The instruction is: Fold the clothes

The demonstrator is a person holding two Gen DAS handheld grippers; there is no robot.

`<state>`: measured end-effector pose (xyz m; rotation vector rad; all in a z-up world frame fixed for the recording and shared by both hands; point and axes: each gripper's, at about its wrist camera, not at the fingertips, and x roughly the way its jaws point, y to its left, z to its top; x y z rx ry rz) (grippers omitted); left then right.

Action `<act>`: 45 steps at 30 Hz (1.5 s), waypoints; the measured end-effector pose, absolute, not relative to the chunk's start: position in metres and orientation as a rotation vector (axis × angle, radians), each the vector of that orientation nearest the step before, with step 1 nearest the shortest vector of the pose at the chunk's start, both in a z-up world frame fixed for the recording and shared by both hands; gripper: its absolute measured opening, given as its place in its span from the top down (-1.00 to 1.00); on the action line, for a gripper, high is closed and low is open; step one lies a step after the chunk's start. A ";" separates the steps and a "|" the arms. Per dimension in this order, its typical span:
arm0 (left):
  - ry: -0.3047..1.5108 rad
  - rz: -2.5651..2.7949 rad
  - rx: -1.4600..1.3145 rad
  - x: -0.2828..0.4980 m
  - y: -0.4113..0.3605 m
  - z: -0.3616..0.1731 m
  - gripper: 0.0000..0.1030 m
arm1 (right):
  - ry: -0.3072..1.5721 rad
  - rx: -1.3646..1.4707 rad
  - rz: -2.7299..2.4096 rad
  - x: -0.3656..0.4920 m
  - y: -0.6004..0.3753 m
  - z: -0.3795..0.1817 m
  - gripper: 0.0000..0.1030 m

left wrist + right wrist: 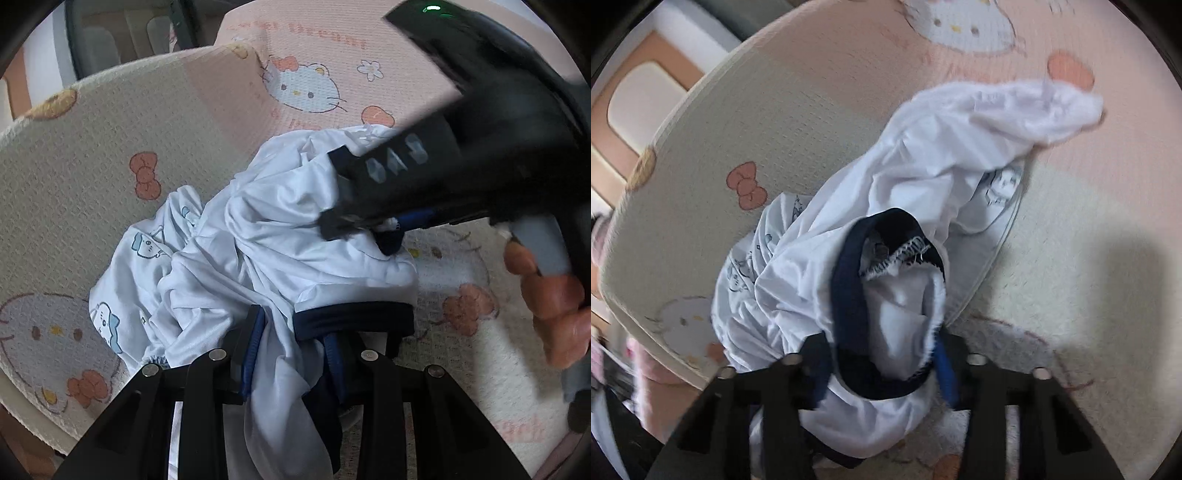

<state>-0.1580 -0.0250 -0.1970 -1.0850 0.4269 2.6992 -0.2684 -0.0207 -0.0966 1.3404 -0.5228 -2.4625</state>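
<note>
A crumpled white garment (pixel 258 240) (pixel 923 166) with a navy trim (pixel 354 317) (pixel 846 280) lies bunched on a cartoon-cat play mat (pixel 92 184) (pixel 775 110). My left gripper (pixel 295 354) is at the bottom of the left wrist view, shut on a fold of the white cloth, which hangs down between its blue-padded fingers (pixel 255 350). Reaching in from the upper right, my right gripper (pixel 369 225) (pixel 882 369) is shut on the navy-trimmed edge. A pale cloth with cartoon prints (pixel 140 251) (pixel 1001 188) lies under the white garment.
A person's hand (pixel 550 306) holds the right gripper's handle. The mat's curved edge (pixel 44 122) (pixel 646 206) runs along the left. Beyond it are wooden furniture (pixel 639 99) and a pink fluffy thing (pixel 646 354).
</note>
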 end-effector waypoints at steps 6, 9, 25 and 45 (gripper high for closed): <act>0.280 2.642 -1.095 -0.172 -0.017 -0.178 0.79 | -0.410 1.323 -2.586 -0.155 0.036 -0.133 0.84; 0.227 2.604 -1.060 -0.176 -0.006 -0.167 0.82 | -0.372 1.310 -2.643 -0.102 0.056 -0.151 0.84; 0.172 2.718 -0.931 -0.165 0.016 -0.136 0.76 | -0.702 1.255 -2.481 -0.125 0.147 -0.190 0.60; 0.048 2.803 -1.095 -0.176 -0.052 -0.148 -0.74 | -0.764 1.258 -2.372 -0.161 0.122 -0.200 -0.48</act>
